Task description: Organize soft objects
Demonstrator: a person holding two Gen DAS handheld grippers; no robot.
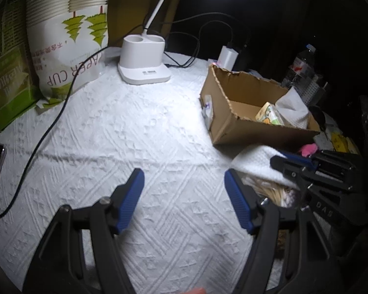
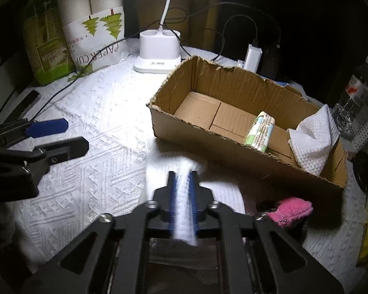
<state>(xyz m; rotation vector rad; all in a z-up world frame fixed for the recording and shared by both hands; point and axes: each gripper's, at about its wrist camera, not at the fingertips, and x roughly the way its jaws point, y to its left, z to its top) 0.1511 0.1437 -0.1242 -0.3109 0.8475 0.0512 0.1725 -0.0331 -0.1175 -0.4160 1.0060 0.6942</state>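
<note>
Cardboard box (image 2: 208, 134) with tissue pack (image 2: 258, 132), cloth (image 2: 314, 137)

A white textured tablecloth (image 1: 144, 132) carries a cardboard box (image 2: 208, 144), lamp base (image 1: 144, 66) and paper-cup bag (image 1: 68, 46).

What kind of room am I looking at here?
Probably a home desk or side table, lit by a desk lamp. A bag of paper cups, a plugged-in charger and a torn cardboard box holding soft items suggest a lived-in household corner.
</note>
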